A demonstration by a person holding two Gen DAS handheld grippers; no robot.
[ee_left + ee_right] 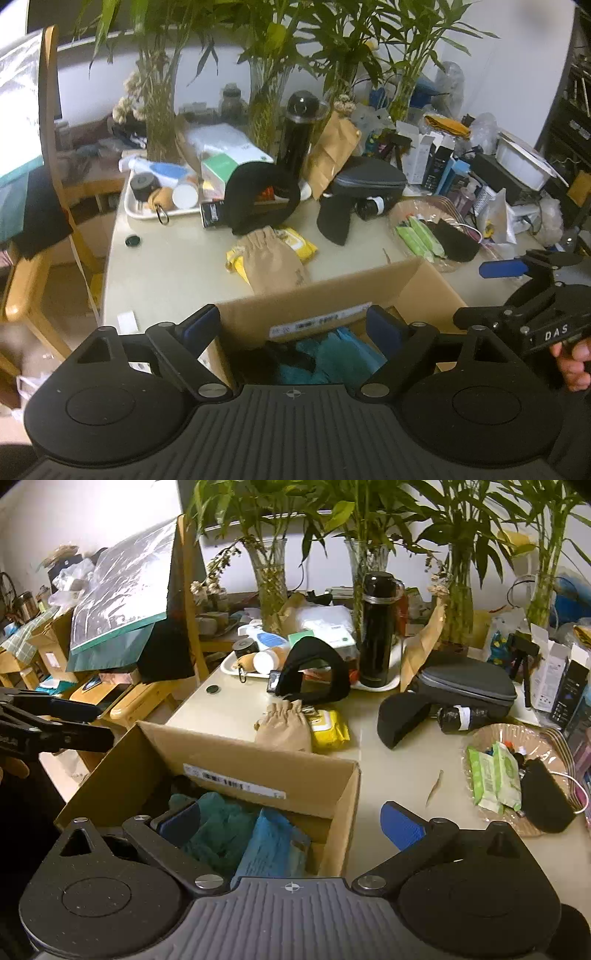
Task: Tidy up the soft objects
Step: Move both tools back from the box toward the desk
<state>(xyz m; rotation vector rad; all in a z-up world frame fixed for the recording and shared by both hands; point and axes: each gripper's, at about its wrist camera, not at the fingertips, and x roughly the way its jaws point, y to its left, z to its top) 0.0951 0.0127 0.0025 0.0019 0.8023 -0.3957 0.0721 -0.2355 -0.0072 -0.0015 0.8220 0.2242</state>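
Observation:
A cardboard box [332, 295] [258, 760] stands at the table's near edge with teal cloths [332, 354] [221, 823] and a blue cloth [273, 845] inside. My left gripper [291, 332] hangs open above the box, nothing between its fingers. My right gripper [290, 825] is open too and straddles the box's right wall, one finger inside, one over the table. Beyond the box lie a tan drawstring pouch [273, 258] [286, 725], a yellow wipes pack [295, 240] [330, 729], a black cap [258, 199] [314, 675] and a black soft pad [334, 221] [402, 716].
A woven basket [480, 738] at the right holds green wipe packs [491, 775] and a black pouch [546, 801]. A black flask [378, 627], a white tray [129, 206], glass vases with bamboo and a grey case [465, 686] crowd the back. A wooden chair [55, 166] stands left.

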